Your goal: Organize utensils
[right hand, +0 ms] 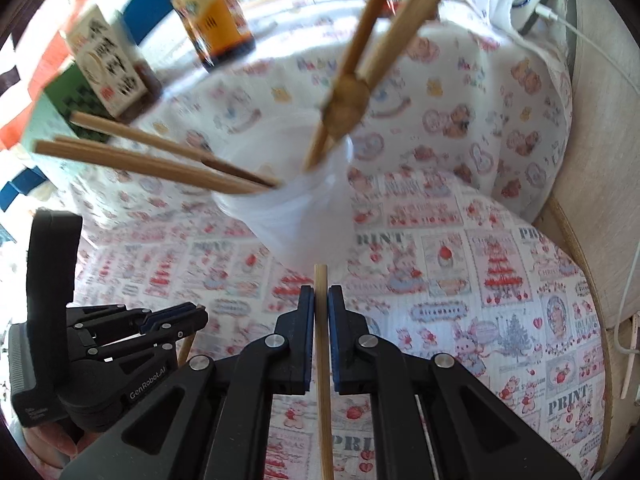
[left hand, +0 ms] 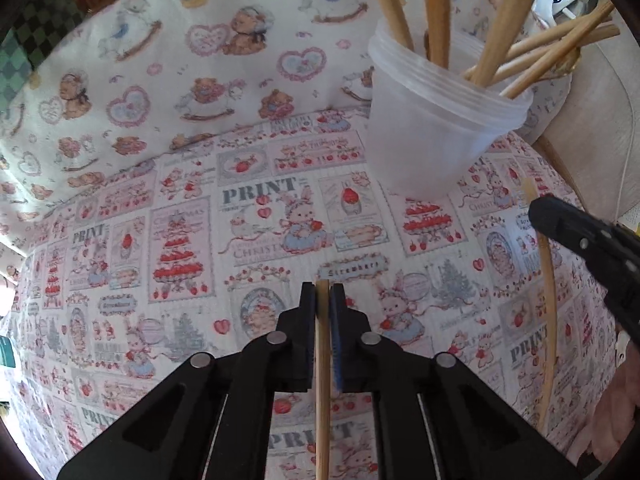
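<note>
chopsticks, one to each tool right now. the left tool [left hand: 323, 300] is clamped tight on a single wooden chopstick [left hand: 322, 380], the stick running straight down between its blue pads with only a stub of tip showing above them. the right tool [right hand: 320, 300] has the very same hold on its own chopstick [right hand: 323, 360], jaws pressed in on the thin shaft, the blunt end poking out just past the fingertips. both tools point steeply down over the bench.

in the left wrist view the right tool shows as a black shape at the right edge, its chopstick a long pale curve beneath it. in the right wrist view the left tool sits low at the left, seen side-on with "genrobot.ai" printed on the body.

just ahead of both tools stands a translucent plastic cup [left hand: 432, 120], upright on the bench, already bristling with wooden chopsticks [left hand: 436, 20] that fan out over its rim in several directions.

the bench is covered by a printed cloth [left hand: 200, 240] of strawberries, rabbits and the word "print", with a second teddy-bear cloth [left hand: 160, 60] behind it. farther back, blurred, stand a dark bottle [right hand: 212, 12] with a yellow label and a carton [right hand: 108, 68] with printed characters. a white cable [right hand: 592, 56] trails along the right edge.
</note>
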A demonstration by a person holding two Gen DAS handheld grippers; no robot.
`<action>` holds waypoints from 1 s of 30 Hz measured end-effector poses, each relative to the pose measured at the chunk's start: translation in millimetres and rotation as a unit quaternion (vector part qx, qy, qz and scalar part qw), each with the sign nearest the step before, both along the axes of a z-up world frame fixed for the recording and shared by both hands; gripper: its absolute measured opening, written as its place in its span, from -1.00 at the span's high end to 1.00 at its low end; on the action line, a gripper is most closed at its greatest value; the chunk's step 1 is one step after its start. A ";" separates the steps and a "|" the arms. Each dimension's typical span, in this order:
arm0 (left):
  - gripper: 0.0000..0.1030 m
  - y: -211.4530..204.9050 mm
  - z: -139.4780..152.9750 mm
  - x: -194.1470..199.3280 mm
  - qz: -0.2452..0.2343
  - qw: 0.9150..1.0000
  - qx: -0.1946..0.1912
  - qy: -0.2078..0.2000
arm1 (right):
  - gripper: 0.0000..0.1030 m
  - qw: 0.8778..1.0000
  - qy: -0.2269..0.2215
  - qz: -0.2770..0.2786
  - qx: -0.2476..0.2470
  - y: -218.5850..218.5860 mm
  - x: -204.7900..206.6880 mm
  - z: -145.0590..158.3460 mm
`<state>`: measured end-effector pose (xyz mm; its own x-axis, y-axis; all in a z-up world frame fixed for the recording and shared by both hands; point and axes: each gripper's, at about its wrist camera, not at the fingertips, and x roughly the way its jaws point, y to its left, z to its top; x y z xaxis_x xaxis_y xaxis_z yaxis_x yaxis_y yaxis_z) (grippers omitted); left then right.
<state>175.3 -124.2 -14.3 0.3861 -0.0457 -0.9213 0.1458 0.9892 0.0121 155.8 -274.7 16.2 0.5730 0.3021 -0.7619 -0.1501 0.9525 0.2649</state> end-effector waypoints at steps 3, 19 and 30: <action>0.88 18.6 28.5 -26.1 0.003 0.999 -0.001 -0.034 | 0.85 0.996 -0.085 0.006 0.029 -7.0 -14.0 21.9; 0.88 71.4 241.5 -139.0 0.019 0.924 -0.076 -0.373 | 0.85 0.949 -0.310 -0.040 0.033 -9.2 -102.4 159.4; 0.88 44.1 308.3 -108.8 0.002 0.845 -0.190 -0.500 | 0.85 0.901 -0.373 -0.153 0.158 -62.8 -80.6 197.0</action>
<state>66.4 -80.1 294.0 0.9637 -0.2618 -0.0532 0.2475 0.9499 -0.1908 75.2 -337.5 213.1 0.9836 0.1770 -0.0340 -0.1412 0.8741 0.4648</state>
